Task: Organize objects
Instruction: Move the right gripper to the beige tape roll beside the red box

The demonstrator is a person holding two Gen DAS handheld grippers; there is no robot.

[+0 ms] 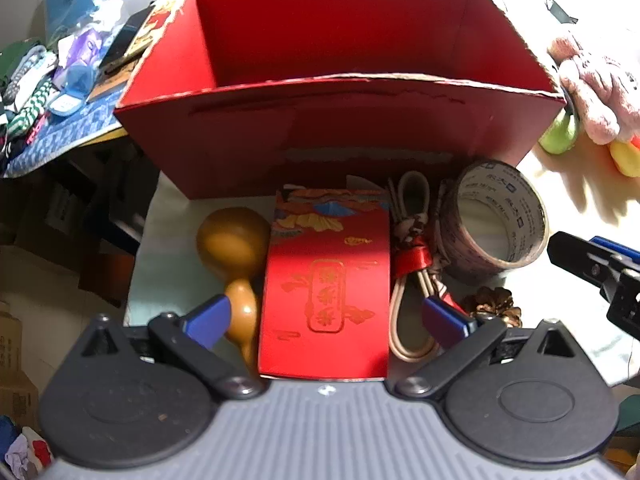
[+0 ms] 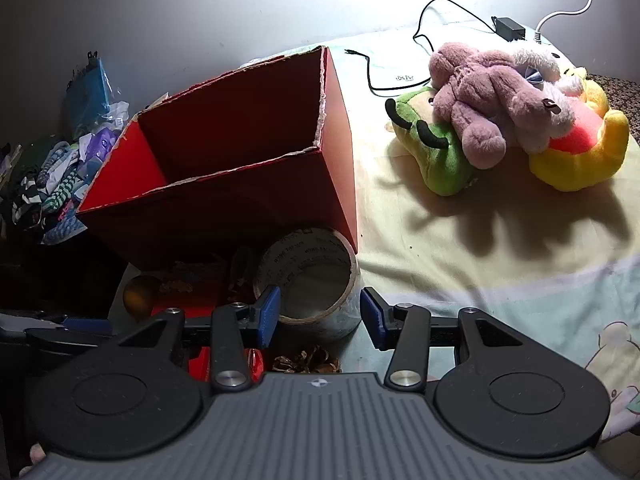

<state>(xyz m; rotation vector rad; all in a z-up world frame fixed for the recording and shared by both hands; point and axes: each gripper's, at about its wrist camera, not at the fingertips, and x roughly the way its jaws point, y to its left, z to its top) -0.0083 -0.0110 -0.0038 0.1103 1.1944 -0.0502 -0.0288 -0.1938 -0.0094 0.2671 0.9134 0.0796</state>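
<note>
A big red cardboard box point(image 1: 340, 120) point(image 2: 224, 200) stands open on the bed. In front of it lie a brown gourd point(image 1: 234, 240), a red packet with gold print point(image 1: 326, 288), a looped cord with a red knot point(image 1: 414, 256), a tape roll point(image 1: 494, 226) point(image 2: 316, 280) and a dried brown flower point(image 1: 494, 304). My left gripper point(image 1: 326, 318) is open, its blue pads straddling the red packet without touching it. My right gripper point(image 2: 318, 316) is open, with the tape roll between its pads; whether they touch it I cannot tell.
Plush toys point(image 2: 508, 116) lie in a pile on the bed point(image 2: 460, 240) to the right, with a black cable point(image 2: 400, 40) behind them. Clothes and bags point(image 1: 48, 80) are heaped to the left of the box. The bed edge drops off at the left.
</note>
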